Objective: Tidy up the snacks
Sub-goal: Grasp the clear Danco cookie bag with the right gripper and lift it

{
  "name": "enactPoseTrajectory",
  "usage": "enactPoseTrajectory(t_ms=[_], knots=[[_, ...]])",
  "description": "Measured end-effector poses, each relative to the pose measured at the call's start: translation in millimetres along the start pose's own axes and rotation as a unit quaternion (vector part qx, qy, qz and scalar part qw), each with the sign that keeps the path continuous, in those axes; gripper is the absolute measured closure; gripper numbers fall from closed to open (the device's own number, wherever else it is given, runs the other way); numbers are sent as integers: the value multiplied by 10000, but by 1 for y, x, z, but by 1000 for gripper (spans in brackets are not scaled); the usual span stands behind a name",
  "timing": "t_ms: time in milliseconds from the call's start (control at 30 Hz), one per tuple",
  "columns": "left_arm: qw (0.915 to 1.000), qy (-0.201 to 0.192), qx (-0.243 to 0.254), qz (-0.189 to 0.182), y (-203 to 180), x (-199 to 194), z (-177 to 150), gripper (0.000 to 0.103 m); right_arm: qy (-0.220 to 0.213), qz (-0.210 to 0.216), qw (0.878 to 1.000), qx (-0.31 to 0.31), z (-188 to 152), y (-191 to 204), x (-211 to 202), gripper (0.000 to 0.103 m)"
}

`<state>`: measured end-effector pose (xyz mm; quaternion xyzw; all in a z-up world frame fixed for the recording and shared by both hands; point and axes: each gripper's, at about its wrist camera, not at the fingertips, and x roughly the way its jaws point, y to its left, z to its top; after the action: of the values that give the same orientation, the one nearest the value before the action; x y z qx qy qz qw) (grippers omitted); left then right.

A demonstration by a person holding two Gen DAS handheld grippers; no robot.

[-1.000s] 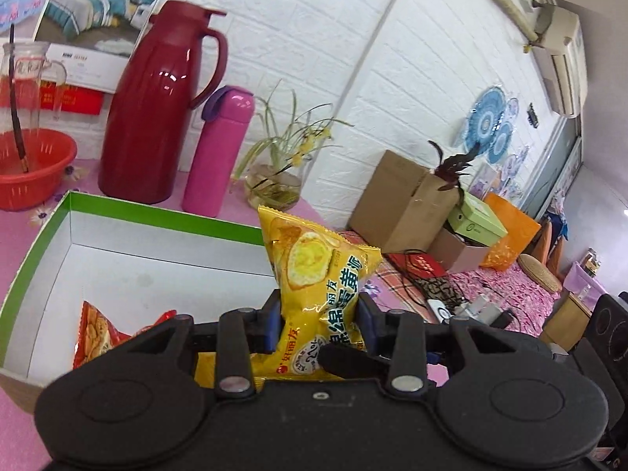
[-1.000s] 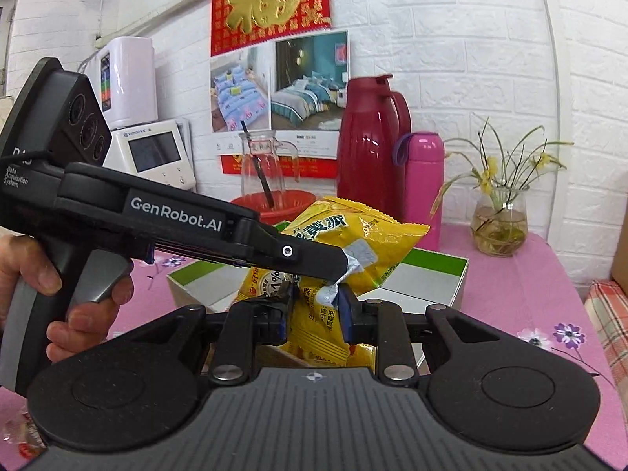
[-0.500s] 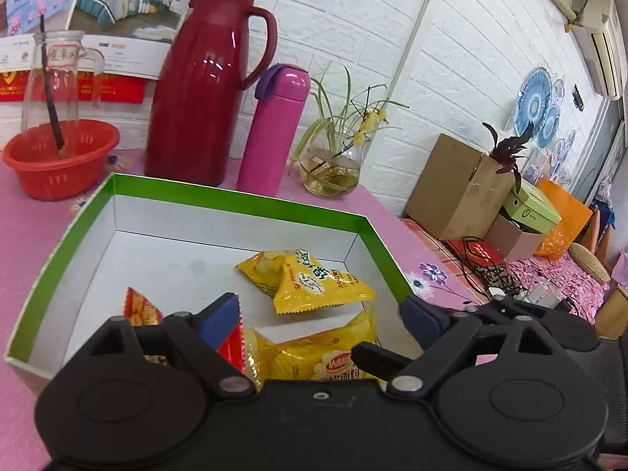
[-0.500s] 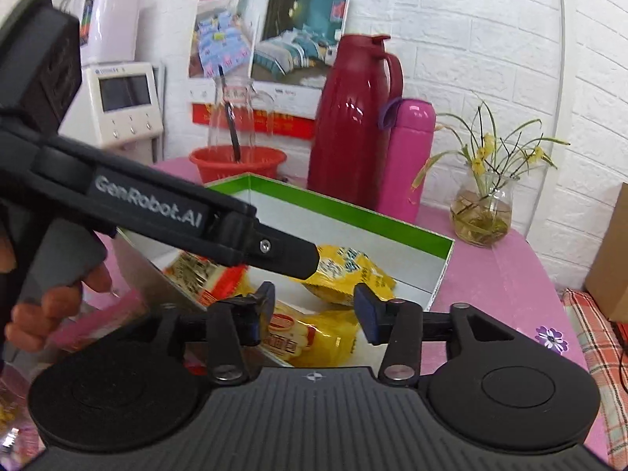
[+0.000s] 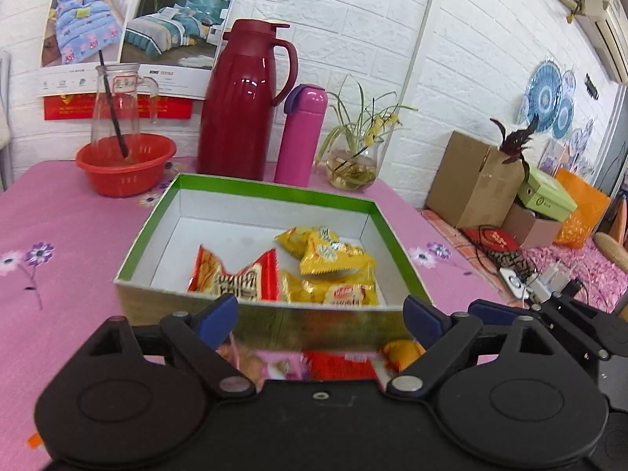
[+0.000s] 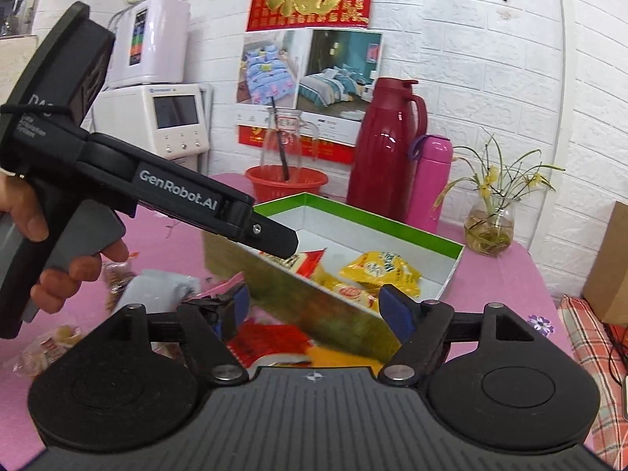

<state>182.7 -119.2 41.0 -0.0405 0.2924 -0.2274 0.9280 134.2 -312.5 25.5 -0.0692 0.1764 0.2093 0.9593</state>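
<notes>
A green-rimmed white box (image 5: 271,193) (image 6: 376,223) on the pink table holds a red snack pack (image 5: 235,274) (image 6: 302,260) and three yellow packs (image 5: 333,257) (image 6: 378,269). My left gripper (image 5: 320,314) is open and empty, just in front of the box's near wall. My right gripper (image 6: 314,306) is open and empty, to the box's near right side. The left gripper's body (image 6: 176,196) crosses the right wrist view. Loose snacks (image 5: 333,365) (image 6: 267,337) lie on the table in front of the box, under the grippers.
Behind the box stand a red basin with a glass jug (image 5: 125,163), a red thermos (image 5: 243,106), a pink bottle (image 5: 302,133) and a plant vase (image 5: 353,165). More wrapped snacks (image 6: 43,345) lie at the left. Cardboard boxes (image 5: 475,184) sit beyond the table's right edge.
Both grippers let go of yellow snack packs, which now lie in the box. Both jaws opened wide and the grippers drew back toward the box's near side.
</notes>
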Motion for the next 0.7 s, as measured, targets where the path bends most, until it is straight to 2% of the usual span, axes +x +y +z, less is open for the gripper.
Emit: enactPoseTrajectory(t_ms=[167,433,700], knots=[[9999,138,25,57,8,-18,-20,0,78,311,9995,-42,-8,25,-15,0],[9992,381,-2,112,33,-64,-63,0,525,1128,9922,-75,-29,73,-22,0],[9953,794,-561,-49,72,-107,-110,0,995,1819,9783,-33,-48,108,-11,0]])
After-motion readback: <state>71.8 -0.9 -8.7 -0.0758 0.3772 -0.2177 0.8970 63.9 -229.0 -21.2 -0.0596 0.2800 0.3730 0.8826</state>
